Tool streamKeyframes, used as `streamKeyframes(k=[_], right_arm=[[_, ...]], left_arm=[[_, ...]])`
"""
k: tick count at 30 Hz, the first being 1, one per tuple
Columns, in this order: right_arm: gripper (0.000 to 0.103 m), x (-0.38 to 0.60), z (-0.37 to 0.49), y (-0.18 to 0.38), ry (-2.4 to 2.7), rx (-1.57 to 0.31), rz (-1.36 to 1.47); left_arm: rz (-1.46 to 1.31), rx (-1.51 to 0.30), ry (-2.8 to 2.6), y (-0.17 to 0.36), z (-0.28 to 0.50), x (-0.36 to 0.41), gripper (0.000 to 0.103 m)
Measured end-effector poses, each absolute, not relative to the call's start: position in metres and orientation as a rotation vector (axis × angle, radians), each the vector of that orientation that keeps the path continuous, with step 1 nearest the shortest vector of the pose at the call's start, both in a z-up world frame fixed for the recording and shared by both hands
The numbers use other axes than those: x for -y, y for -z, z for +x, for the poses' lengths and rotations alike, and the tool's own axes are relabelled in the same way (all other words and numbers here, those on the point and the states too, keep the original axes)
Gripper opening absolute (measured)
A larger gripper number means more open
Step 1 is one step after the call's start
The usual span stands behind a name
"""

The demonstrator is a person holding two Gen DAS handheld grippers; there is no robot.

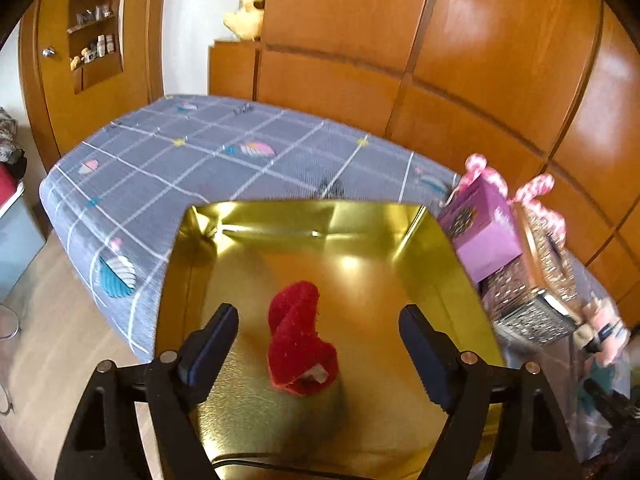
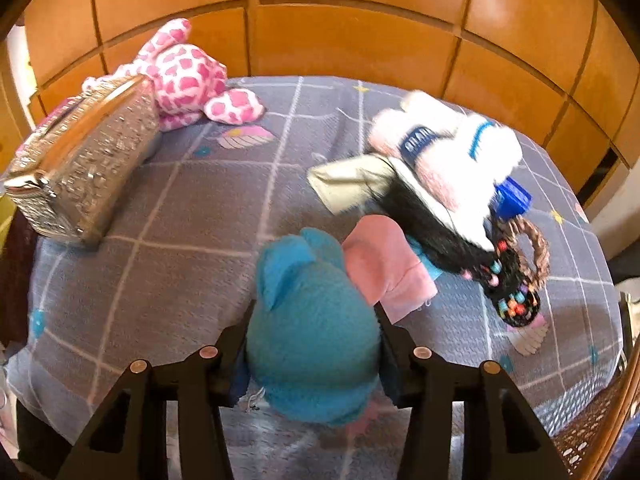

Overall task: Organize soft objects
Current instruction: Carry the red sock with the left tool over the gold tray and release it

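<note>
Soft objects are only partly sorted, judging by the gold tin [image 1: 256,432]: one red felt piece [image 1: 298,340] lies loose on its floor, between the wide-apart fingers of the left gripper [image 1: 316,332], untouched. A blue plush [image 2: 312,340] is clamped in the right gripper [image 2: 314,344] above the bedspread [image 2: 160,240]. Beyond the tin, a pink spotted plush [image 2: 188,76], a white plush [image 2: 448,144] and a pink cloth [image 2: 384,268] are left unsorted.

Both wrist views look steeply down, close over the bed [image 1: 168,152], sharing the glittery bag [image 2: 80,160].
</note>
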State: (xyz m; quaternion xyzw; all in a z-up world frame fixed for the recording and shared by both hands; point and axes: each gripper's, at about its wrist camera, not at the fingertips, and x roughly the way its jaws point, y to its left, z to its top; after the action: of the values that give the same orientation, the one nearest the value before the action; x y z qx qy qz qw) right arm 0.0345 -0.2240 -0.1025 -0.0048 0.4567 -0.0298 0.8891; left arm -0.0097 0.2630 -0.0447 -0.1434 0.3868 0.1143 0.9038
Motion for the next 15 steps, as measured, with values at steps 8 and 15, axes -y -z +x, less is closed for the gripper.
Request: streamKeyframes(k=[8, 15], right_arm=[[0.051, 0.162, 0.026, 0.058, -0.193, -0.801, -0.032], [0.051, 0.094, 0.019, 0.025, -0.442, -0.697, -0.065]], left_arm=[[-0.279, -0.709, -0.296, -0.005, -0.045, -0.278, 0.085], [-0.199, -0.575, -0.449, -0.022, -0.070, -0.275, 0.095]])
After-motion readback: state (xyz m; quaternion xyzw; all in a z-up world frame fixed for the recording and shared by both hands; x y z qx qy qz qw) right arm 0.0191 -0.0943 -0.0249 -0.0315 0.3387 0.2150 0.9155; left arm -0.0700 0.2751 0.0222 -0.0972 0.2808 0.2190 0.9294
